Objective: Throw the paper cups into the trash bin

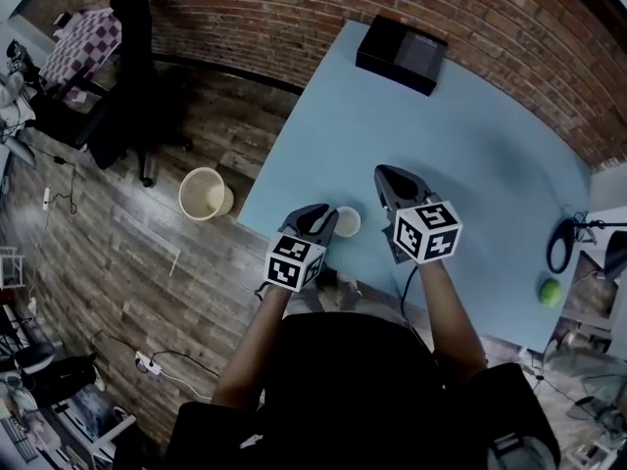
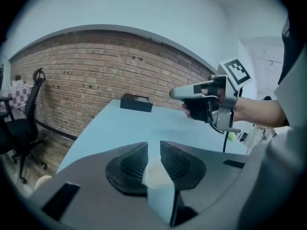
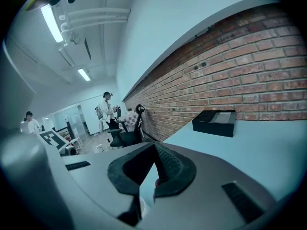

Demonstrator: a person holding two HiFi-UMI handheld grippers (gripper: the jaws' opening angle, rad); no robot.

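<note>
Left gripper point(image 2: 154, 144), held by the person over the near edge of the pale blue table point(image 1: 460, 135), had its two ribbed black jaws partly apart, a narrow gap between the pads. The small white paper cup point(image 1: 347, 221) showed in that gap just past the tips, and whether either pad touched it could not be told. The cup stood upright and open-mouthed on the table, close to its near left corner and between the two grippers as seen from the head camera. Just to the cup's right, the right gripper point(image 1: 384, 172) hung above the tabletop and pointed toward the far wall, its jaw tips together with nothing between them. On the brown wooden plank floor point(image 1: 147, 262) off the table's left edge sat the round cream trash bin point(image 1: 205, 193), apart from the cup and below table level. At the table's far end lay a flat black rectangular box point(image 1: 402, 54), close to the red brick wall point(image 1: 294, 8). A small green ball point(image 1: 551, 291) rested near the table's right edge. A black office chair point(image 1: 137, 67) stood on the floor by the wall, well beyond the bin, and two people in white point(image 3: 106, 110) were visible far down the room.
</note>
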